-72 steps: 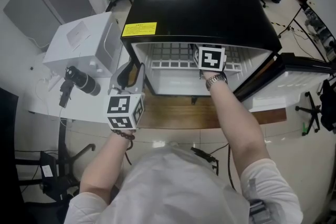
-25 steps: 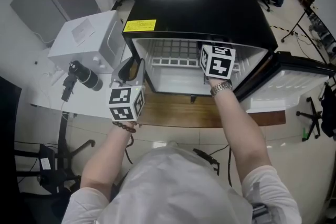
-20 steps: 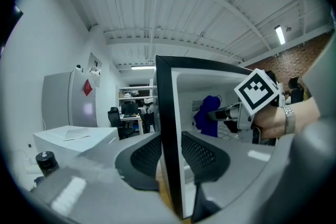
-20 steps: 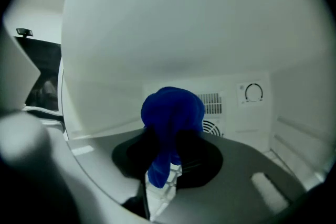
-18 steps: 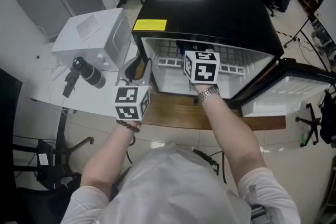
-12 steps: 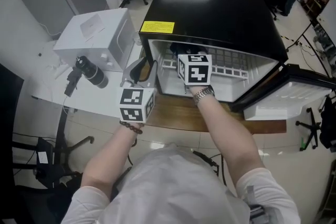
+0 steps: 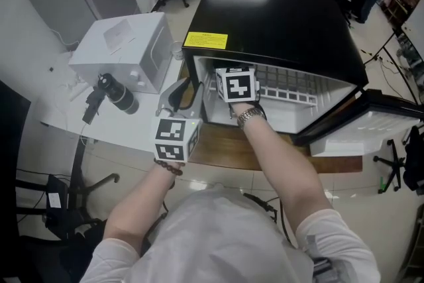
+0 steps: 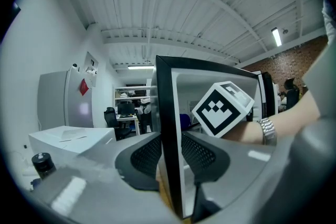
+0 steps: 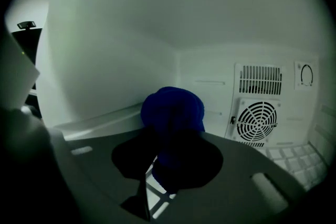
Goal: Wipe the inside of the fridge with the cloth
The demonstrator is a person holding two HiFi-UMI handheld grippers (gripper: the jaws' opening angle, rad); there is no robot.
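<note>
The left gripper was clamped on the fridge, its two jaws squeezed either side of the black front edge of the left wall. In the head view, its marker cube sat low, just in front of that corner.

And there was the right gripper, reaching in through the open front, with a watch showing on the wrist behind its marker cube. Its jaws were closed on the cloth, a dark blue bundle bunched up and sticking out past the tips. The cloth was inside the fridge, over on the left side near the white left wall; whether it touched that wall could not be told. Behind it to the right on the back wall were a round fan grille and a small dial.

The door hung open at the right. A wire shelf ran across the inside. A white box stood just to the left of the fridge.
</note>
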